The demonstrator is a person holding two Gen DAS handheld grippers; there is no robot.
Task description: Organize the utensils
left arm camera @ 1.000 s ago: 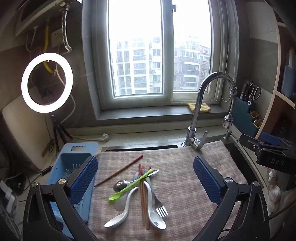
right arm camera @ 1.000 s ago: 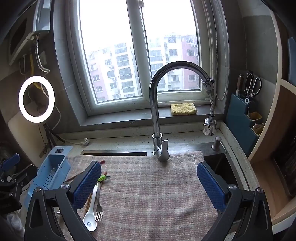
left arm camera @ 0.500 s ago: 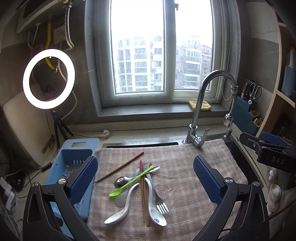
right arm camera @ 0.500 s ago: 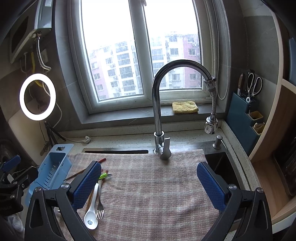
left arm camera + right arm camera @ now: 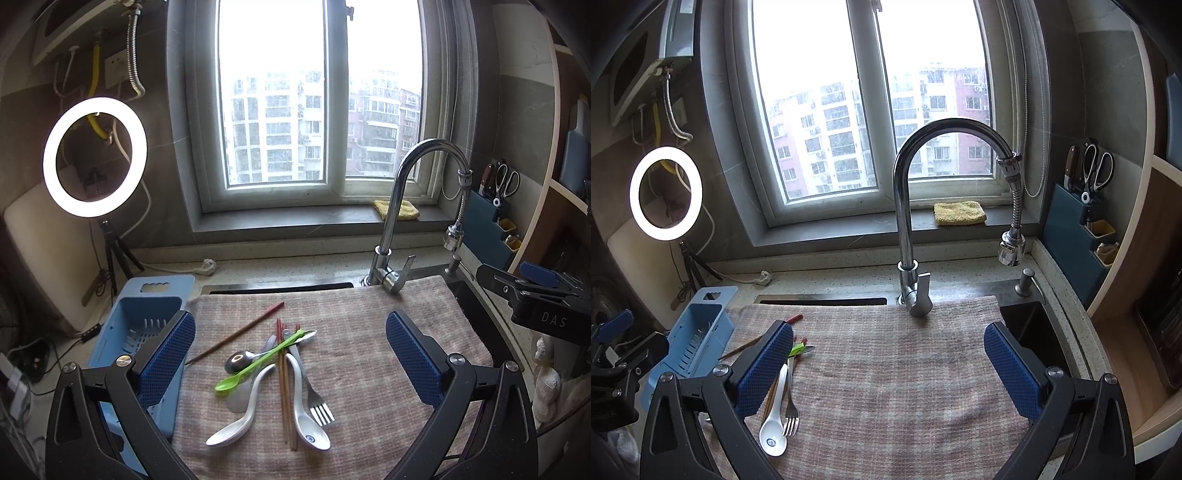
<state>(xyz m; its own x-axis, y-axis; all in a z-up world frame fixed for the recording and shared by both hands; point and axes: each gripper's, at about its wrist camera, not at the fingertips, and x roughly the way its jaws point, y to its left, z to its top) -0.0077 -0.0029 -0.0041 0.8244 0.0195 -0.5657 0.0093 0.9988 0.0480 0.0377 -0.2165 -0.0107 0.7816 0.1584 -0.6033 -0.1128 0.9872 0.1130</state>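
a checked cloth (image 5: 369,332) covers the sink area below the window, with the faucet (image 5: 391,236) at its far edge and a blue drainer basket (image 5: 147,314) off its left side, nothing visible in it. the utensils lie in a loose heap on the left half of the cloth: two white soup spoons (image 5: 236,417), a bundle of reddish chopsticks (image 5: 283,384) running near to far, a metal fork (image 5: 314,391) just right of them, a green plastic spoon (image 5: 258,365) laid across the top, a metal spoon (image 5: 238,360) under it, and one stray chopstick (image 5: 236,334) angled towards the basket.

the left gripper (image 5: 290,363) hangs above the heap with its jaws spread wide and nothing between them. the right gripper (image 5: 888,371) is likewise spread and empty over bare cloth to the right.

over the last second both views have crept slightly nearer and the heap has not moved. i judge that as the approach only: nothing is sorted yet, and the left gripper looks best placed for a first pick, probably the green spoon on top.
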